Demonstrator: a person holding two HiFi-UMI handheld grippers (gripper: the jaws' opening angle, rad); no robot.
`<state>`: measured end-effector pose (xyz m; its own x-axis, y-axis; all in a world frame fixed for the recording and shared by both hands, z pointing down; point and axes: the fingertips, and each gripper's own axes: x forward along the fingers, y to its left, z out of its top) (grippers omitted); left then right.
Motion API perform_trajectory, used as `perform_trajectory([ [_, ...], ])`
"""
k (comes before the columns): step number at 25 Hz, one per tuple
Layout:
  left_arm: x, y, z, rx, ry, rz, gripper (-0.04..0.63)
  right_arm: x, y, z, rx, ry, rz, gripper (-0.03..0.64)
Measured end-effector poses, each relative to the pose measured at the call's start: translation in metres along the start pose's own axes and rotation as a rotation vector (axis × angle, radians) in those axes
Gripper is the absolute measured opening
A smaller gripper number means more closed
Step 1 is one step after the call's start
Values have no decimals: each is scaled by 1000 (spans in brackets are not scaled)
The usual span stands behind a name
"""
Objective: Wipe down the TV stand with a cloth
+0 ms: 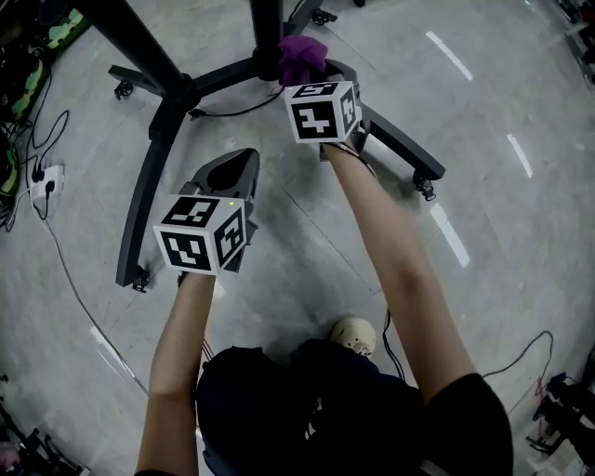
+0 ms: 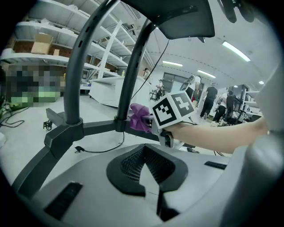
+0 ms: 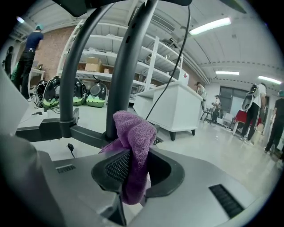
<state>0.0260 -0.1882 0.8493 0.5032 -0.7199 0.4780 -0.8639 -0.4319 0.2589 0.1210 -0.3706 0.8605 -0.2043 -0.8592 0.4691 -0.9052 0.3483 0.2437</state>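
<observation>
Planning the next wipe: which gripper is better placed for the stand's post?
Right: the right gripper is shut on the cloth at the post; the left gripper is empty, farther back.

Pale polished floor (image 1: 521,232) reflects ceiling strip lights (image 3: 209,25); white shelving racks (image 3: 155,62) carry boxes (image 3: 93,65) beside a brick wall (image 3: 51,44).

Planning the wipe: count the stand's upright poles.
2: one pole at the left, the other mid-view, beside the cloth. None looks hidden.
</observation>
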Motion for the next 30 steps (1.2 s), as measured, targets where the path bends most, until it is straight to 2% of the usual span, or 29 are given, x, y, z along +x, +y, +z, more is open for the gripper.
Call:
perform_trajectory([
  [6,20,-27,11,17,-1,-54,6,-11,-18,-29,39,58,-18,100],
  [13,34,-44,17,104,43,-74,6,-20,-29,-44,47,79,-30,100],
  [21,51,-60,36,64,36,-98,6,-39,-49,-61,88,78,-36,100],
  [30,74,-106,36,90,55,-174,6,-69,-84,-87,136,97,-70,100],
])
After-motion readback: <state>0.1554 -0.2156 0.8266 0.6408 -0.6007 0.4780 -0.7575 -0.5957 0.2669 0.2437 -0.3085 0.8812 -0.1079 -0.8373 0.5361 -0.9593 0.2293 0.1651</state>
